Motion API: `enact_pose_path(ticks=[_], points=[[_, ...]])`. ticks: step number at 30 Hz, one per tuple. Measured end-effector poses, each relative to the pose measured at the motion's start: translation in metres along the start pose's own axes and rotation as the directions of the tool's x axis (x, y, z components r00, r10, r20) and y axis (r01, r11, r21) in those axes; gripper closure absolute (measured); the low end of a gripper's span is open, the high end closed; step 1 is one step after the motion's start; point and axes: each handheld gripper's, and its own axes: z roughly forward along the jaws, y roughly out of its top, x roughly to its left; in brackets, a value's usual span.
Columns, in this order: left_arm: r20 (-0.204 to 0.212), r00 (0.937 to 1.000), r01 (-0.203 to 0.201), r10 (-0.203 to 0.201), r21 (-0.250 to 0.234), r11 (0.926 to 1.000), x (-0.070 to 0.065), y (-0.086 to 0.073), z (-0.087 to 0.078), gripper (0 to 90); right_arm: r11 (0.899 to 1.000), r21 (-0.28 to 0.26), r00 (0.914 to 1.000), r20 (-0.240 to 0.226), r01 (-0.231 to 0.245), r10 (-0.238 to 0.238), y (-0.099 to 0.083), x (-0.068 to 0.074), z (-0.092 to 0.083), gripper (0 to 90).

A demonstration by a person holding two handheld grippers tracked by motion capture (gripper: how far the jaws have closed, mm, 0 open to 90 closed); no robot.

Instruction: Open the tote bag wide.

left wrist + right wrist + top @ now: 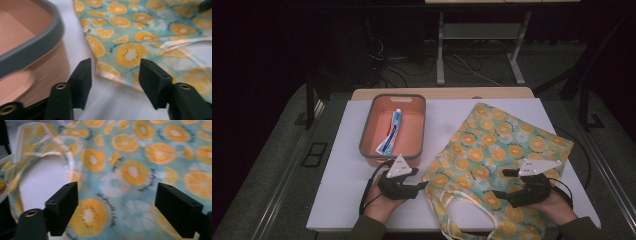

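Soft fruit bag [492, 150] lies flat on the white bench [337, 195], both grippers released.
High view: the left gripper [419, 186] sits just beside the bag's edge, the right gripper [498, 194] over its handles; the toothpaste in the bin [392, 100] is small and hard to read. Left gripper view: the fingers [82, 77] are apart, the thin floppy edge just ahead, a good spot to pinch. Right gripper view: the fingers [63, 205] are wide over light cloth; the picture is blurry.
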Motion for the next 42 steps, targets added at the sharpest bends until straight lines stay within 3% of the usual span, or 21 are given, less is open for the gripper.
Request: enact_pose_path(ticks=[4,8,9,13,17,22,23,27,28,29,30,32,36,42], points=[[-0.001,0.9997,0.025,-0.025,-0.002,0.9997,0.005,-0.014,-0.016,28.4,0.998,0.036,0.9979,-0.049,0.044,-0.042,0.005,0.016,0.014,26.9],[0.009,0.999,0.043,-0.043,-0.003,0.9991,0.01,-0.023,-0.023,21.6,0.996,0.049,0.995,-0.075,0.069,-0.066,0.007,0.023,0.021,32.0],[0.01,0.9989,0.045,-0.045,-0.007,0.999,0.011,-0.025,-0.023,16.0,0.995,0.059,0.9932,-0.087,0.082,-0.077,0.008,0.027,0.026,35.6],[0.0,0.9992,0.04,-0.04,-0.014,0.9991,0.013,-0.025,-0.02,12.5,0.992,0.082,0.9913,-0.097,0.098,-0.089,0.008,0.03,0.033,39.0],[0.004,0.9995,0.031,-0.031,0.018,0.9993,0.015,-0.028,-0.017,5.1,0.987,0.114,0.9894,-0.105,0.112,-0.1,0.006,0.031,0.039,42.0],[-0.015,0.9988,0.046,-0.046,0.023,0.9987,0.022,-0.031,-0.016,0.0,0.977,0.15,0.9848,-0.111,0.149,-0.134,0.005,0.034,0.044,46.0],[-0.016,0.999,0.043,-0.043,0.021,0.9988,0.022,-0.031,-0.017,0.0,0.972,0.155,0.9815,-0.098,0.179,-0.165,0.005,0.036,0.045,51.0],[-0.01,0.9994,0.033,-0.033,0.022,0.9992,0.02,-0.03,-0.016,0.0,0.966,0.154,0.9761,-0.103,0.206,-0.191,0.007,0.038,0.046,67.5],[-0.009,0.9996,0.029,-0.029,0.024,0.9993,0.02,-0.03,-0.016,0.0,0.966,0.154,0.9761,-0.103,0.206,-0.191,0.007,0.038,0.046,67.5],[-0.009,0.9995,0.03,-0.03,0.027,0.9992,0.019,-0.03,-0.016,0.0,0.968,0.154,0.9771,-0.107,0.199,-0.184,0.007,0.038,0.047,76.4],[-0.01,0.9995,0.03,-0.03,0.028,0.9992,0.019,-0.03,-0.016,0.0,0.968,0.154,0.9771,-0.107,0.199,-0.184,0.007,0.038,0.047,76.4],[-0.011,0.9995,0.029,-0.029,0.026,0.9992,0.019,-0.03,-0.016,0.0,0.97,0.158,0.9804,-0.095,0.186,-0.172,0.008,0.035,0.048,88.6],[-0.01,0.9996,0.027,-0.027,0.021,0.9994,0.019,-0.029,-0.018,0.0,0.973,0.154,0.9822,-0.101,0.173,-0.159,0.009,0.033,0.049,89.4],[-0.007,0.9996,0.027,-0.027,0.024,0.9993,0.018,-0.029,-0.016,0.5,0.982,0.129,0.9898,-0.036,0.142,-0.138,0.024,0.023,0.056,89.6]])
